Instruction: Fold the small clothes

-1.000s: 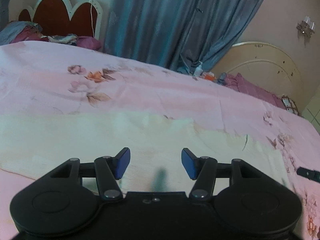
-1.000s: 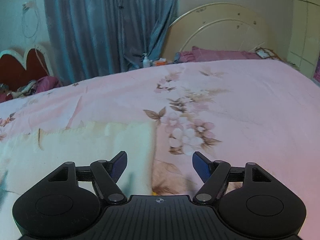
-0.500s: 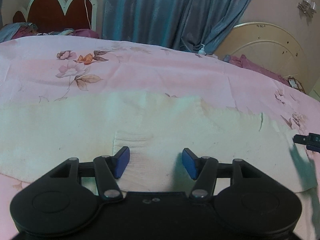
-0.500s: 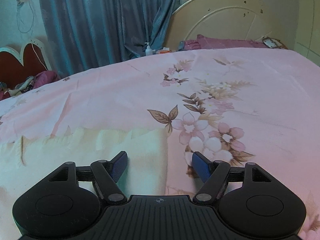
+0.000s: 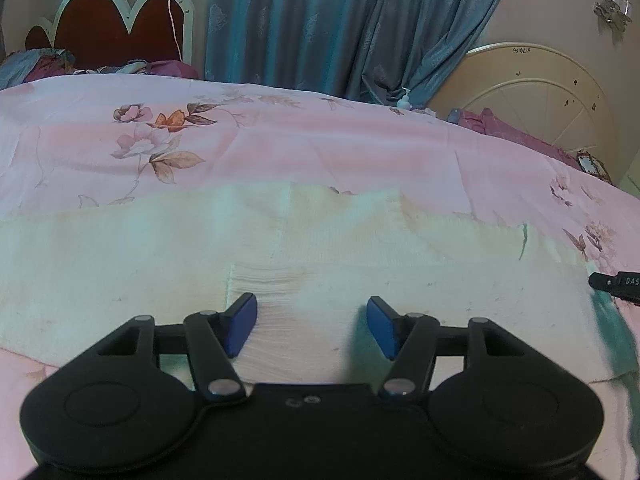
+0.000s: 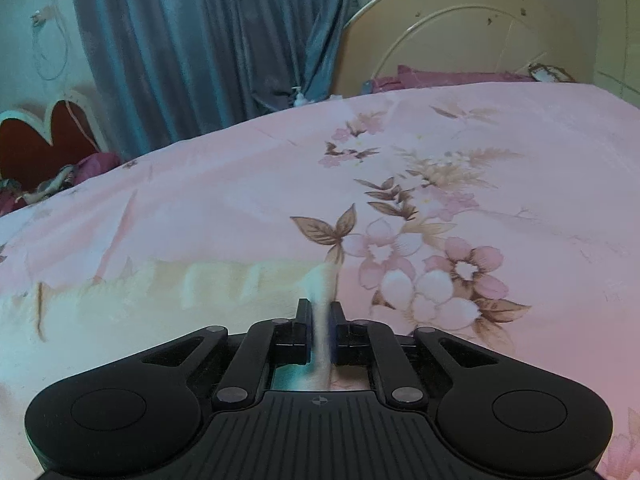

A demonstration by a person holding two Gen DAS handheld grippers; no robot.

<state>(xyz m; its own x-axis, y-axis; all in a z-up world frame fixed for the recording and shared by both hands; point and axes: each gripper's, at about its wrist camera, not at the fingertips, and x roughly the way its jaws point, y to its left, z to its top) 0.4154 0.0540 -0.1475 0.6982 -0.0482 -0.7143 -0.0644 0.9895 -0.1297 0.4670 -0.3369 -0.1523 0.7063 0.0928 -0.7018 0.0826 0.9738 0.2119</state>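
Cream garment [image 5: 360, 264] spread flat on bed, right edge pinched up.

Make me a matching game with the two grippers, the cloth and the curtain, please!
Things:
1. left gripper
2. right gripper
3. cream garment
4. curtain

States:
A. hangs behind the bed
B. open above the fabric
C. spread flat on the pink floral bedsheet
D. shut on the fabric's edge

Pairs: 1-B, 2-D, 3-C, 4-A
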